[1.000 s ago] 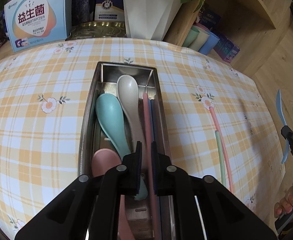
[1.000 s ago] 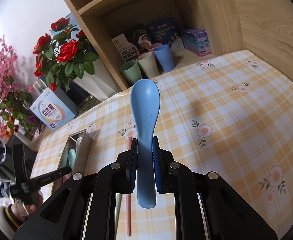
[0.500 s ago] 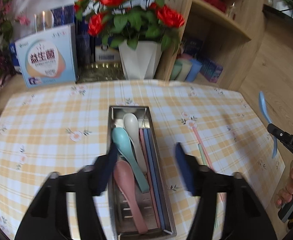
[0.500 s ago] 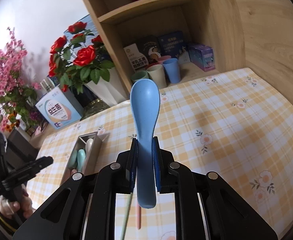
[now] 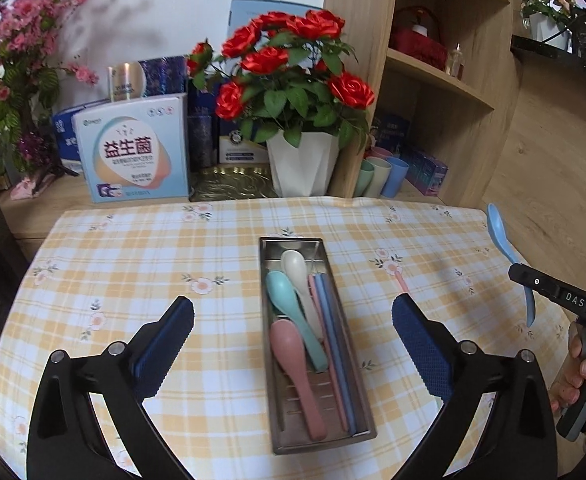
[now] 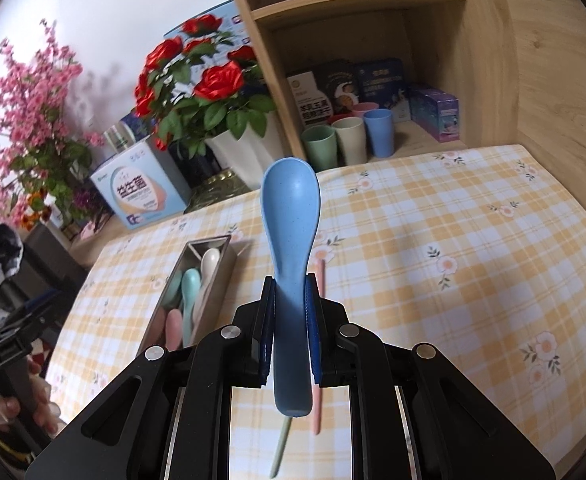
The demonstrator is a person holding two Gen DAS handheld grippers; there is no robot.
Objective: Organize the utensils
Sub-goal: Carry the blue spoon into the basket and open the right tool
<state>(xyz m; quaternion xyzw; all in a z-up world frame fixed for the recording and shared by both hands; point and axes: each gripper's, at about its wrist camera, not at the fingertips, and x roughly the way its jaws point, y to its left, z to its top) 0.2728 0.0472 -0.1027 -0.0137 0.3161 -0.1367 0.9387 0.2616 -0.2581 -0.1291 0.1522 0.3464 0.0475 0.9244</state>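
Note:
A steel utensil tray [image 5: 359,394] lies on the checked tablecloth and holds a beige spoon [image 5: 295,266], a teal spoon [image 5: 283,292], a pink spoon [image 5: 289,344] and pink and blue chopsticks [image 5: 331,320]. My left gripper [image 5: 293,324] is wide open and empty, raised above the tray. My right gripper [image 6: 289,320] is shut on a blue spoon [image 6: 291,216], held upright above the table to the right of the tray [image 6: 229,258]; it also shows in the left wrist view [image 5: 501,236]. A pink chopstick [image 6: 320,276] and a green chopstick [image 6: 281,448] lie on the cloth under it.
A white pot of red roses [image 5: 303,168], a light-blue box [image 5: 137,152] and a gold tin stand behind the table. A wooden shelf [image 6: 373,92] at the back right holds several cups [image 6: 349,140] and boxes.
My left gripper has opened wide and pulled back and up from the tray, leaving a chopstick in it. My right gripper has kept hold of the blue spoon and turned a little toward the tray.

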